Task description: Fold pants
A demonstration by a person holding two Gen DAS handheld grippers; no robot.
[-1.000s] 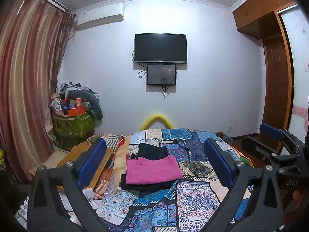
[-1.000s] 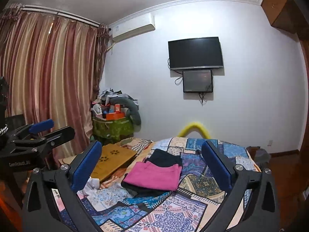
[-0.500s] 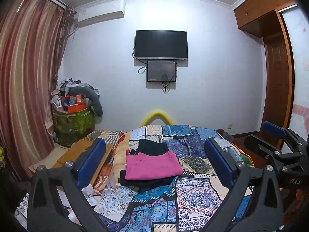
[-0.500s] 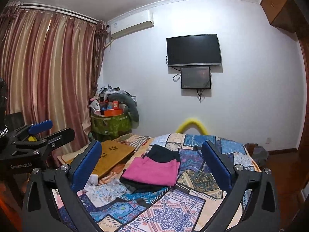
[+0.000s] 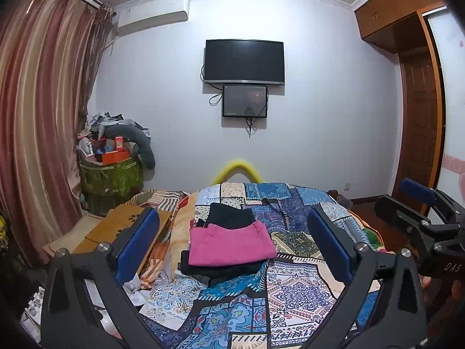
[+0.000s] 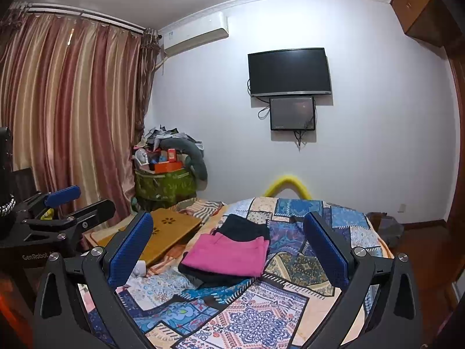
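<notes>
Folded pink pants (image 5: pixel 229 242), atop dark, seemingly folded garments (image 5: pixel 229 216)

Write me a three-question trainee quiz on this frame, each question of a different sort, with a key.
1. True or false: the left gripper is clamped on the pink folded garment.
2. Multiple choice: what lies directly under the pink folded garment? A) a wooden lap desk B) dark folded clothing C) a pillow
3. Fill in: the clothes rest on a bed covered by a ______ quilt.

Key
1. False. Both the left gripper and the right gripper hover open above the near end of the bed, holding nothing.
2. B.
3. Patchwork.
</notes>
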